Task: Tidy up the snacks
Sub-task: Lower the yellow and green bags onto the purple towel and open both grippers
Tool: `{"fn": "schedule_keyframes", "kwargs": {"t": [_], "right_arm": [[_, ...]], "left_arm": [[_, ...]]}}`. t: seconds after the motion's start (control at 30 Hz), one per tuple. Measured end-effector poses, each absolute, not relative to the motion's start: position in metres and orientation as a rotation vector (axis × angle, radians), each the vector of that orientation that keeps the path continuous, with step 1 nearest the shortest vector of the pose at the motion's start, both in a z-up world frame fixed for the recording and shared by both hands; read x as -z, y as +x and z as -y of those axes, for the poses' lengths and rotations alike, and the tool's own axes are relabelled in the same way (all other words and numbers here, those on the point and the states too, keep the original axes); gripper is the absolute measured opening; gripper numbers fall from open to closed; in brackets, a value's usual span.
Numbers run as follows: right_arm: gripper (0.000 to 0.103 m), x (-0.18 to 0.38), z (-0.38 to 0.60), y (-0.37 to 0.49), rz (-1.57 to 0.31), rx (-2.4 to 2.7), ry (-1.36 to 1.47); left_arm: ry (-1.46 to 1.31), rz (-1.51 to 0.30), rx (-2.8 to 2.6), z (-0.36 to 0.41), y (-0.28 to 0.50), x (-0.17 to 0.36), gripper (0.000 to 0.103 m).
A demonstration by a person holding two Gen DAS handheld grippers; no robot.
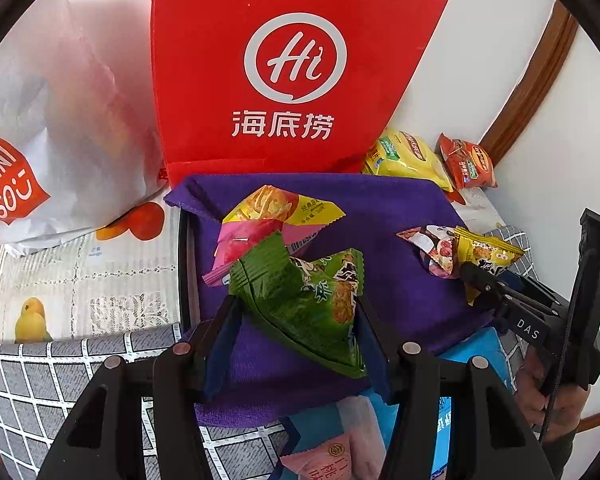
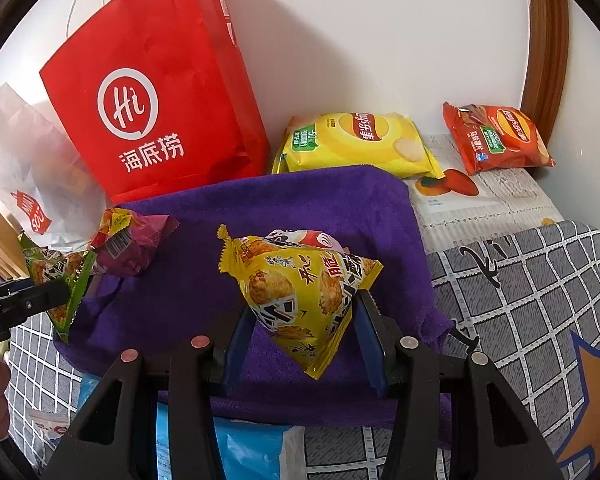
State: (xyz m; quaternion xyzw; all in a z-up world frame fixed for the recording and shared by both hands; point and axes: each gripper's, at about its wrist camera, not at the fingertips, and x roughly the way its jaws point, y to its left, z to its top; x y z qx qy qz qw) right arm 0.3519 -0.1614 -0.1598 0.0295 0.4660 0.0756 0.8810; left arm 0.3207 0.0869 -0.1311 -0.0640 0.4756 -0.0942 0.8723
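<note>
I get bright, even light in both views, colours saturated. In the right wrist view the red paper bag (image 2: 152,96) throws a soft shadow rightward onto the white wall (image 2: 380,40). The white Miniso bag (image 1: 40,120) at upper left looks hazy, washed out. Fisheye bending curves the wooden trim (image 1: 532,80); black vignette rings every corner.

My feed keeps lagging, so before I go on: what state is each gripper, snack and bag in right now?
Left gripper: shut on the green snack pack, held above the purple towel.
Right gripper: shut on the yellow snack pack.
Pink snack pack: lying on the towel, sealed.
Red paper bag: upright against the wall.
White bag: slumped beside the red one.
Yellow chip bag: lying flat, sealed.
Red chip bag: lying flat, sealed.
</note>
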Motion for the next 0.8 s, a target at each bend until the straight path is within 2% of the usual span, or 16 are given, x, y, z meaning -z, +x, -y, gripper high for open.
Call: {"fn": "schedule_keyframes", "kwargs": {"t": [0.8], "right_arm": [[0.049, 0.1619, 0.1585, 0.3514, -0.996, -0.174, 0.044]], "left_arm": [[-0.143, -1.015, 0.205, -0.0863, 0.3247, 0.1390, 0.054]]}}
